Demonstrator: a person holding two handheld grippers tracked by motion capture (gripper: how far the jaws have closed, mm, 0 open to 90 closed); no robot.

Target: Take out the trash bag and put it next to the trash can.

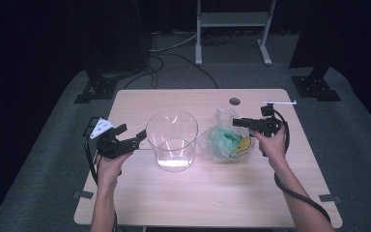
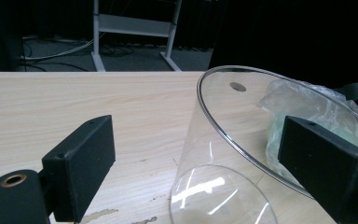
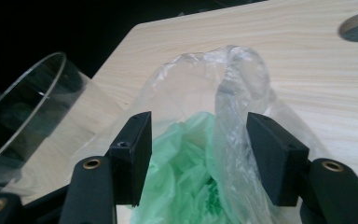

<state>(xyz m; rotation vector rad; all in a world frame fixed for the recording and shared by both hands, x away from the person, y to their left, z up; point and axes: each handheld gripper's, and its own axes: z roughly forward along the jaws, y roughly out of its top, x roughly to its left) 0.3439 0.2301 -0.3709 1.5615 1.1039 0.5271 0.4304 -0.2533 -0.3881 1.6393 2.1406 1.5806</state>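
Between the right gripper's (image 3: 198, 158) wide-apart jaws a crumpled clear bag (image 3: 223, 135) rises, pads off the plastic; green stuffing shows inside; left gripper (image 2: 196, 172) stands open astride the glass bowl's (image 1: 171, 140) rim on the table (image 1: 212, 193).

Lab: dark curtains (image 1: 24, 43), rig stands (image 1: 234, 29)

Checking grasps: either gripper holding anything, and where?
Nothing held. Left gripper open astride the clear container wall; right gripper open around the plastic bag.
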